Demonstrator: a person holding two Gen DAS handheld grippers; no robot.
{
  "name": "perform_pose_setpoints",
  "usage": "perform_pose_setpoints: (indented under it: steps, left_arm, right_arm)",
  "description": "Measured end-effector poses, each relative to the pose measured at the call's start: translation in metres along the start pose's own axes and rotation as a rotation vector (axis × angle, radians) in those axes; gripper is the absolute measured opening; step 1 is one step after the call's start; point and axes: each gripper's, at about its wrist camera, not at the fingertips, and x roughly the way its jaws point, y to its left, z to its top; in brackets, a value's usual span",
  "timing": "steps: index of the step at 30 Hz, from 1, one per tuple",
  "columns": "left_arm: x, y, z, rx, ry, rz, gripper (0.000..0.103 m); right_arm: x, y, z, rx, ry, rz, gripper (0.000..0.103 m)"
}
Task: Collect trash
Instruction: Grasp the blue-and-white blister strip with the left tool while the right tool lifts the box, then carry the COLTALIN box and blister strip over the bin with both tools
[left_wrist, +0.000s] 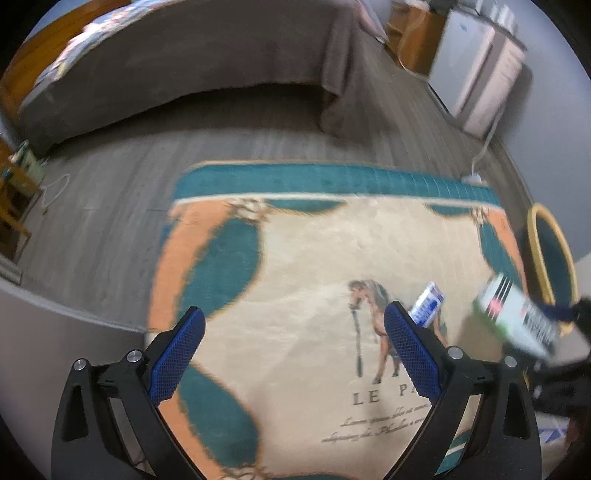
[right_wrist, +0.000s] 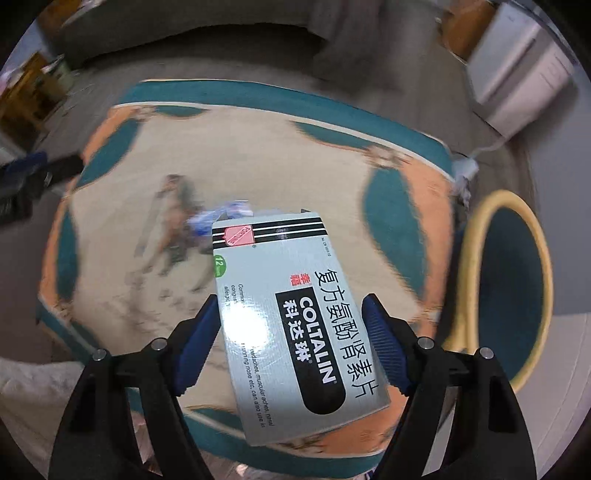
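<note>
My right gripper (right_wrist: 291, 301) is shut on a white and grey medicine box (right_wrist: 291, 325) labelled COLTALIN, both blue pads pressing its long sides, above the rug. The same box (left_wrist: 517, 317) shows at the right edge of the left wrist view, tilted in the air. A crumpled blue and white wrapper (left_wrist: 428, 302) lies on the rug by the horse picture, just beyond my left gripper's right finger; the wrapper (right_wrist: 221, 216) is blurred behind the box. My left gripper (left_wrist: 294, 310) hangs open over the rug with nothing between its fingers. A teal bin with a yellow rim (right_wrist: 476, 236) stands right of the rug.
The teal, orange and cream rug (left_wrist: 314, 240) covers the grey wood floor. A bed with a grey cover (left_wrist: 184, 66) lies beyond it. A white appliance (left_wrist: 480, 74) stands at the back right, with a cable and plug block (left_wrist: 474, 177) by the rug's corner. Wooden furniture (left_wrist: 14, 206) is at the left.
</note>
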Motion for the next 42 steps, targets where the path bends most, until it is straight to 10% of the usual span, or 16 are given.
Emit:
perform_pose_setpoints:
  steps: [20,28,35,42]
  left_arm:
    - [0.074,-0.105,-0.027,0.303,0.116,-0.099,0.073]
    - [0.081,-0.123,-0.035,0.354,0.117,-0.128,0.063]
    - [0.073,-0.12,-0.037,0.357,0.098,-0.148,0.032]
    - [0.067,-0.115,-0.037,0.347,0.086,-0.152,0.031]
  right_arm:
    - [0.052,-0.088,-0.005,0.173,0.109,-0.045,0.078]
    - [0.062,-0.088,-0.004,0.181,0.128,-0.011,0.078]
    - [0.065,-0.087,-0.004,0.194,0.142,0.008,0.083]
    - [0.067,-0.075,-0.004,0.14,0.155,-0.016,0.076]
